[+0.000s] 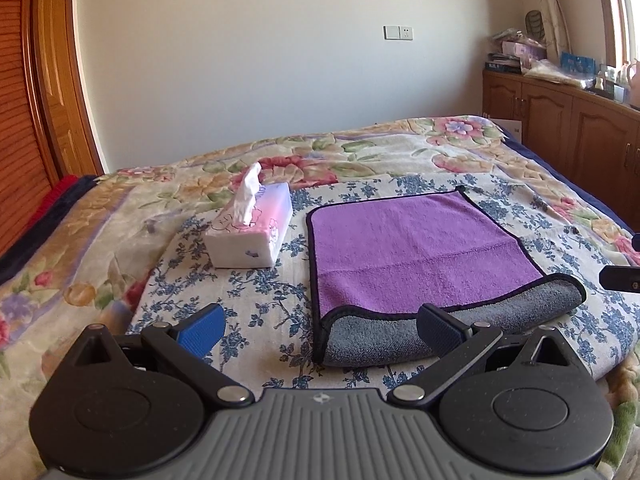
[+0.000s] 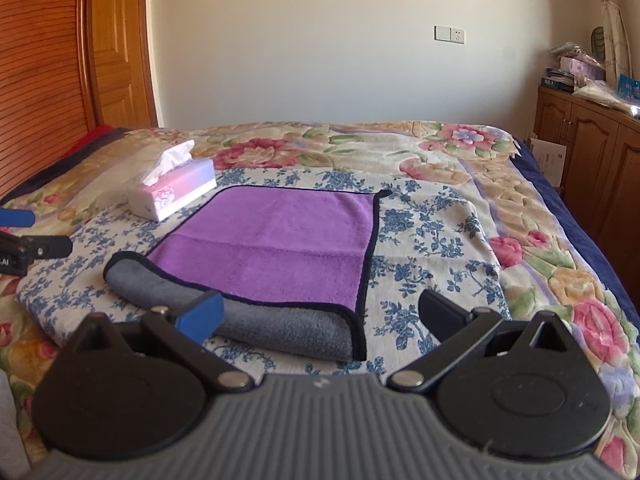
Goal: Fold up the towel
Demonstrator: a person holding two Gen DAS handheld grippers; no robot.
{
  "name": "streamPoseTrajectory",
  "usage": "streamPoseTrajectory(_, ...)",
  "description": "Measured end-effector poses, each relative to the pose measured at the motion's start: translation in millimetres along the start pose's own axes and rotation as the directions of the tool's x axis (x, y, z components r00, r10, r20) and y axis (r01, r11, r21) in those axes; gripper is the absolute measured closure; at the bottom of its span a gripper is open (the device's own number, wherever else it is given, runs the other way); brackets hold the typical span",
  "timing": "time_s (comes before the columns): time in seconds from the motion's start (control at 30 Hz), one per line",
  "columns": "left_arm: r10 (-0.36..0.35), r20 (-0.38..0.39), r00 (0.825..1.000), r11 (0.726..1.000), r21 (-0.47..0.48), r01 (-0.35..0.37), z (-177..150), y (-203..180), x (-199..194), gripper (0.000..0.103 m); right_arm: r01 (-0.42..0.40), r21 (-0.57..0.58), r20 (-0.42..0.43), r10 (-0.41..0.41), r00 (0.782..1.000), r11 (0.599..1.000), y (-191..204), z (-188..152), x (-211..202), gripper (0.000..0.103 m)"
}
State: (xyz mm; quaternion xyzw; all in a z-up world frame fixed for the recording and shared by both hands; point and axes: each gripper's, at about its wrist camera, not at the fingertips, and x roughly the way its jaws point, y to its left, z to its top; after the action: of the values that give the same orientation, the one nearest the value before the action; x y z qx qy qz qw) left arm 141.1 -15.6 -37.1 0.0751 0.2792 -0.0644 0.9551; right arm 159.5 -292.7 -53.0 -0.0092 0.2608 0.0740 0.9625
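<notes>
The purple microfibre towel with grey underside is lying mid-frame on the floral bedspread, its rolled near edge running crosswise between the wide-open left gripper and wide-open right gripper, both empty.

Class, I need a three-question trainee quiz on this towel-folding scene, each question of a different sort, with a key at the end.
1. True or false: the left gripper is clamped on the towel.
2. Multiple choice: the tissue box lies on which side of the towel, seen from the grippers? A) left B) right C) on top of it
3. Fill in: the towel's near edge is turned over, showing its ___ underside.

Key:
1. False; both it and the right gripper are open, holding nothing.
2. A.
3. Grey; the top face is purple, on the bed.
</notes>
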Motion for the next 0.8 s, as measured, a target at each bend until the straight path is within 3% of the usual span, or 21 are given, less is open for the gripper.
streamPoseTrajectory(0.37, -0.032, -0.031, 0.999, 0.999, -0.005, 0.032, 3, 4, 31, 0.002, 0.002, 0.019, -0.031, -0.001, 1.0, 1.0, -11, 2, 26, 0.0)
streamPoseTrajectory(0.63, -0.089, -0.081, 0.993, 0.996, -0.034, 0.086, 5, 7, 55, 0.012, -0.013, 0.027, -0.078, 0.015, 0.997, 1.0, -15, 0, 44, 0.0)
streamPoseTrajectory(0.73, -0.101, -0.1, 0.99, 0.995, -0.035, 0.098, 4, 6, 63, 0.016, -0.024, 0.027, -0.103, 0.026, 0.994, 0.999, -16, -2, 50, 0.011)
streamPoseTrajectory(0.8, -0.11, -0.109, 0.988, 0.994, -0.037, 0.106, 4, 6, 67, 0.019, -0.028, 0.027, -0.122, 0.031, 0.992, 0.999, -17, -2, 55, 0.011)
